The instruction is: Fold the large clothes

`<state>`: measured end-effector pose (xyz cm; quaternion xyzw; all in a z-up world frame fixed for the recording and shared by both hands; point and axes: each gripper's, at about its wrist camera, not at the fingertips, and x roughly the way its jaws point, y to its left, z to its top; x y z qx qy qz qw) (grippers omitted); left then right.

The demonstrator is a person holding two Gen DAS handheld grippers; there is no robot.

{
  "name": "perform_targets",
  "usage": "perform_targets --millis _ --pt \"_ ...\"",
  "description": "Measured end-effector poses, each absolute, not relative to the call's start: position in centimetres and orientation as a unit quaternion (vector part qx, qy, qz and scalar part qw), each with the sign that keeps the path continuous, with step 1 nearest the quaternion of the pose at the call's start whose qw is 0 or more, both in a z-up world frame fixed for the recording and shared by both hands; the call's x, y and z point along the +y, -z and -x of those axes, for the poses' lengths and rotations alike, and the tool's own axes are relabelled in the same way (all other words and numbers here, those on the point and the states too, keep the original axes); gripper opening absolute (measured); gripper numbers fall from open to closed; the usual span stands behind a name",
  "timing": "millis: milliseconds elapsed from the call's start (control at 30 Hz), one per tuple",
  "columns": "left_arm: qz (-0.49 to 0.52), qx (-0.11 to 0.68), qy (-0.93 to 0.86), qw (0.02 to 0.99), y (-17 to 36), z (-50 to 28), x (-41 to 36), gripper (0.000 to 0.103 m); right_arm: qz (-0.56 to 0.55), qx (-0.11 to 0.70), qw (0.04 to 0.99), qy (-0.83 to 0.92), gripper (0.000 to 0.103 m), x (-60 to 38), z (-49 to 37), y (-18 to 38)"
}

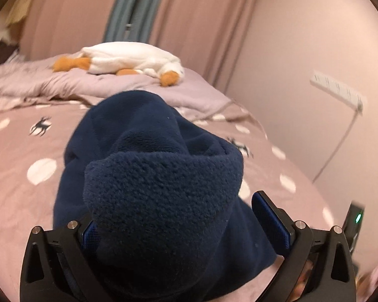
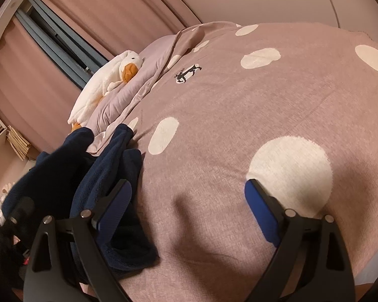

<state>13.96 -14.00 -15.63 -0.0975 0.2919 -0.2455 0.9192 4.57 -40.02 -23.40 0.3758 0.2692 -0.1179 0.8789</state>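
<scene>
On the bed cover (image 1: 17, 156) the fleece garment (image 1: 161, 176) lies bunched, its near fold heaped between the fingers of the left gripper (image 1: 186, 229). Beyond it, toward the far edge of the bed, a rumpled quilt (image 1: 70, 83) carries the plush goose (image 1: 131, 60), curtains (image 1: 194, 25) behind. A power strip (image 1: 337, 88) hangs on the wall past the right edge. In the right wrist view, the right gripper (image 2: 189, 209) hovers over bare cover, garment under its left finger.
</scene>
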Motion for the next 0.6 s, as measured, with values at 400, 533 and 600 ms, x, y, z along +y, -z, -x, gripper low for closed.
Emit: perform_targets --millis 400,533,600 --pt "0.15 0.237 0.188 0.941 12.2 -12.9 -9.4 0.101 -0.368 0.269 0.88 0.133 0.095 -39.3 -4.6 23.2" --pt "0.23 0.241 0.143 0.932 11.8 -14.1 -4.2 0.101 -0.379 0.265 0.876 0.135 0.097 -39.3 -4.6 23.2" --pt "0.279 0.248 0.129 0.919 12.1 -14.8 -1.3 0.101 -0.381 0.264 0.875 0.135 0.098 -39.3 -4.6 23.2"
